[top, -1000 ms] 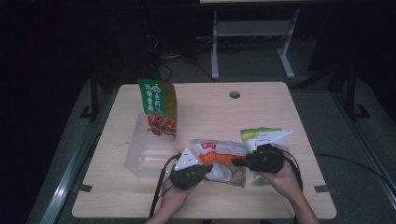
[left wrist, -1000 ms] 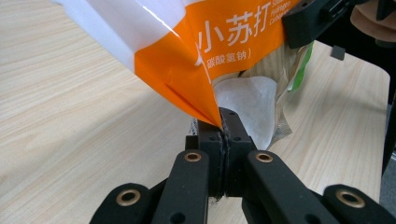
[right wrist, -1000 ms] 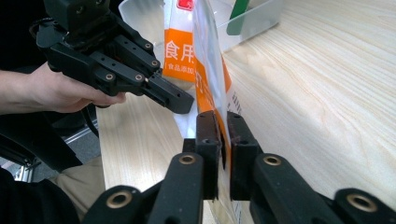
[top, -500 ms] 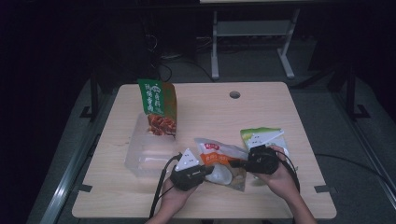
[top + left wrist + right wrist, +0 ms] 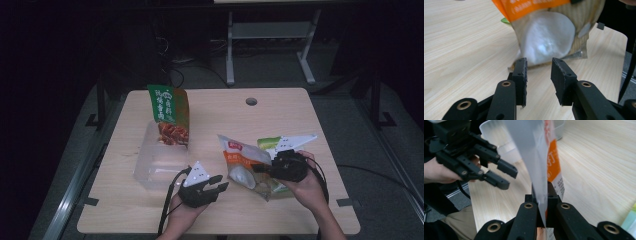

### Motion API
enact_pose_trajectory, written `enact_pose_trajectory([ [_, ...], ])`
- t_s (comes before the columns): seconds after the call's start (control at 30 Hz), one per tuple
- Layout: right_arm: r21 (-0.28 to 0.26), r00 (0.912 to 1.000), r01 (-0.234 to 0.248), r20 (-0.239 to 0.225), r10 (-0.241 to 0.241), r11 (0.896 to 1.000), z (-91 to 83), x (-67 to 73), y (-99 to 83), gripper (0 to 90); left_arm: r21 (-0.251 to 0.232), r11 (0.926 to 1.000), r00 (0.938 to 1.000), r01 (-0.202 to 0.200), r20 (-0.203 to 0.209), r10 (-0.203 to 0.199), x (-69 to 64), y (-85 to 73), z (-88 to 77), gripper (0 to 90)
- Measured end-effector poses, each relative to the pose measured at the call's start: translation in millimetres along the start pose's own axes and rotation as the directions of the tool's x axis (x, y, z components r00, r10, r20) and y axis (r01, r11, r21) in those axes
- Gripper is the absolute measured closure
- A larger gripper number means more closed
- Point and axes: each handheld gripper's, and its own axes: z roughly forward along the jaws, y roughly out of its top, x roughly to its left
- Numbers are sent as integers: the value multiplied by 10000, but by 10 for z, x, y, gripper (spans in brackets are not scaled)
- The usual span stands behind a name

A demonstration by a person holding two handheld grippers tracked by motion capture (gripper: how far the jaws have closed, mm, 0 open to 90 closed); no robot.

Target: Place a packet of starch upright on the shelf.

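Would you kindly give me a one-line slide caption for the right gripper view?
Right gripper clamps the orange snack bag by its edge; left gripper stands open beside it.

Glossy plastic-film snack bag [image 5: 245, 162], orange and white print. Pale wood-grain table [image 5: 240, 115], matt. Clear smooth plastic container [image 5: 157, 162]. Green glossy foil pouch [image 5: 170, 112]. Matt black plastic grippers, rough pads [image 5: 522, 75].

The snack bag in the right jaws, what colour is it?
Orange and white snack bag, clearest in the high view.
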Motion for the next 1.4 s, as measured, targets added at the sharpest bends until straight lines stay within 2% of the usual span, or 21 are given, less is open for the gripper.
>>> enact_pose_trajectory([
  [0.2,-77,9999,85,63,-84,9999,-39,-21,126,899,235,9995,9995,-216,228,211,-58,22,-1,608],
  [0.27,-262,9998,210,58,-208,9994,-60,-7,250,899,434,9981,9983,-442,399,425,-83,7,-22,584],
  [0.5,-536,9991,416,-25,-418,9977,-33,20,496,899,365,9969,9962,-691,554,670,-92,-30,-83,511],
  [0.53,-569,9985,530,-73,-535,9970,8,32,593,899,277,9969,9955,-742,617,724,-102,-35,-96,501],
  [0.6,-577,9981,584,-172,-595,9966,51,42,676,899,212,9965,9947,-808,657,792,-120,-34,-103,489],
  [0.9,-563,9944,912,-486,-940,9942,261,110,975,899,38,9957,9923,-924,830,918,-160,-44,-100,458],
  [1.07,-620,9911,1105,-684,-1146,9919,367,156,1120,899,108,9960,9923,-885,878,872,-189,-56,-81,447],
  [1.1,-646,9888,1261,-726,-1307,9899,391,159,1152,899,161,9954,9918,-944,882,926,-189,-54,-81,445],
  [1.3,-696,9860,1370,-866,-1428,9881,488,207,1261,899,286,9941,9905,-1044,924,1014,-189,-58,-62,438],
  [1.4,-665,9824,1499,-1024,-1562,9865,591,248,1338,899,317,9932,9898,-1121,925,1088,-181,-56,-59,429],
])
